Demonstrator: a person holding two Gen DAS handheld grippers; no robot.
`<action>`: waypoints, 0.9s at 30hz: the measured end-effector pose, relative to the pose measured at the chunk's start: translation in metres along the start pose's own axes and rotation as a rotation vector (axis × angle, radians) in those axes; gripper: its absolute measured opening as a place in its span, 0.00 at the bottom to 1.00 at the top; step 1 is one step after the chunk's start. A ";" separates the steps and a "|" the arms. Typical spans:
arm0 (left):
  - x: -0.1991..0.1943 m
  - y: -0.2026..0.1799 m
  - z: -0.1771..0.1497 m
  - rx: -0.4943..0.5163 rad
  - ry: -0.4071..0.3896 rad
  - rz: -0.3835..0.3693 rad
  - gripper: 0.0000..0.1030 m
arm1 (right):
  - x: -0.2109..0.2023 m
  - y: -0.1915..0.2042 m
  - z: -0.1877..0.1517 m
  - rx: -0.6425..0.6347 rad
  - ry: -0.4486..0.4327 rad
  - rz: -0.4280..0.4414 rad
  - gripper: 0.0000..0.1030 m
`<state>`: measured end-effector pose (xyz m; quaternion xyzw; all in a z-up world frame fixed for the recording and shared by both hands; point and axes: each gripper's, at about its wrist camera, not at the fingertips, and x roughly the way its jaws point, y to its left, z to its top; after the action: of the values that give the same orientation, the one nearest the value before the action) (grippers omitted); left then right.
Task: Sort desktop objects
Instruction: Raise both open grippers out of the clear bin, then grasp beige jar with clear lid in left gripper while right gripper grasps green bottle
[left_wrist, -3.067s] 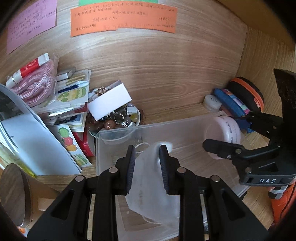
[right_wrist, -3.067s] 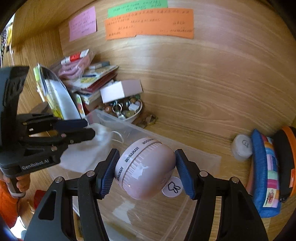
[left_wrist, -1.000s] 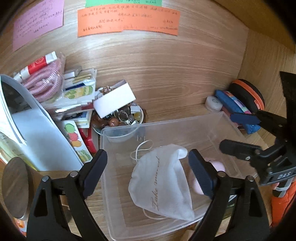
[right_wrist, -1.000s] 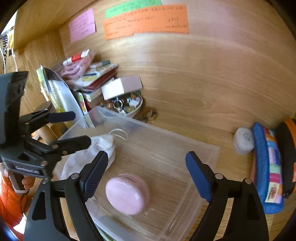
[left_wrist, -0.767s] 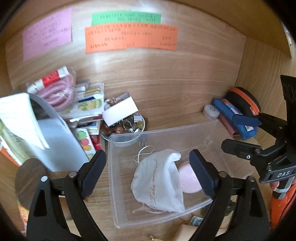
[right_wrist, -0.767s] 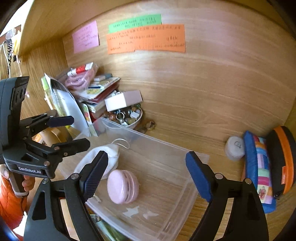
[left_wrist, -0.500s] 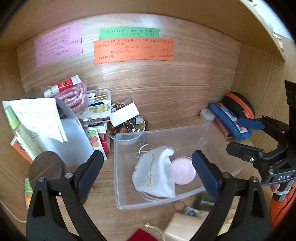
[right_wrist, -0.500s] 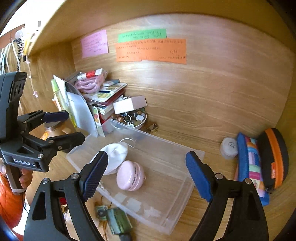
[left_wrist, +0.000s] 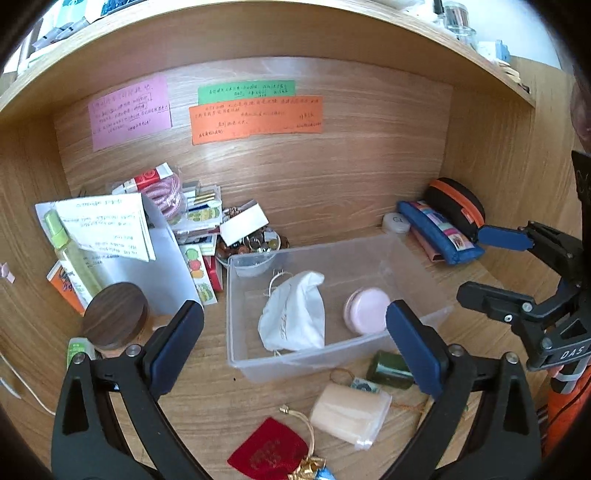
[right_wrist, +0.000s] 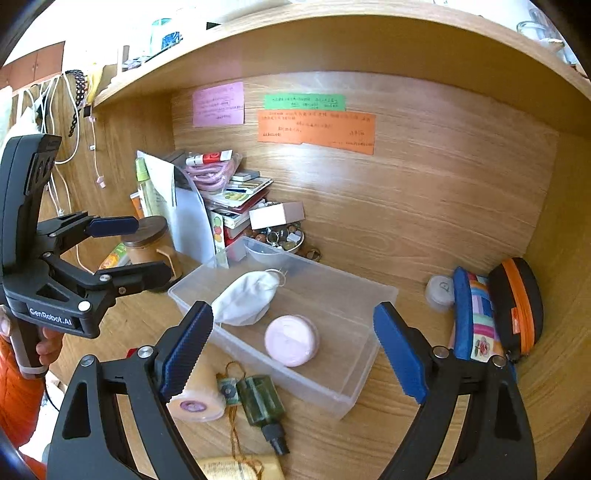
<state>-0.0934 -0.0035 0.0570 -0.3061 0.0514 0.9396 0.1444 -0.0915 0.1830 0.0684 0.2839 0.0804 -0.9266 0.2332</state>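
Observation:
A clear plastic bin (left_wrist: 243, 362) (right_wrist: 376, 295) stands on the wooden desk. In it lie a white drawstring pouch (left_wrist: 293, 317) (right_wrist: 245, 295) and a round pink timer (left_wrist: 367, 311) (right_wrist: 291, 339). My left gripper (left_wrist: 295, 347) is open and empty, pulled back above the bin's near side; it also shows in the right wrist view (right_wrist: 129, 247). My right gripper (right_wrist: 293, 350) is open and empty, also held back from the bin; it shows in the left wrist view (left_wrist: 491, 266). In front of the bin lie a green bottle (left_wrist: 389, 371) (right_wrist: 260, 404), a beige packet (left_wrist: 349, 411) (right_wrist: 195, 400) and a red pouch (left_wrist: 267, 452).
A stack of books, a white folder (left_wrist: 147, 266), a wooden-lidded jar (left_wrist: 114, 319) and a bowl of trinkets (left_wrist: 255, 245) crowd the left. A blue pencil case (left_wrist: 439, 230) (right_wrist: 474, 314), an orange-trimmed black case (right_wrist: 517, 306) and a small round tin (left_wrist: 395, 223) sit at the right wall.
Both grippers let go of the pouch and the timer, which now lie in the bin, and drew back and up. Items in front of the bin have come into view.

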 end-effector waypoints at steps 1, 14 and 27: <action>0.000 -0.001 -0.003 0.001 0.005 -0.002 0.97 | -0.002 0.002 -0.002 -0.001 0.000 0.000 0.85; 0.010 -0.018 -0.043 0.006 0.098 -0.022 0.97 | -0.007 0.012 -0.035 -0.047 0.040 -0.037 0.85; 0.036 -0.044 -0.081 0.046 0.209 -0.063 0.97 | 0.012 -0.002 -0.070 0.000 0.134 -0.014 0.85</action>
<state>-0.0626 0.0320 -0.0302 -0.4005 0.0781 0.8961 0.1747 -0.0674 0.2000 0.0041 0.3450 0.0976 -0.9070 0.2208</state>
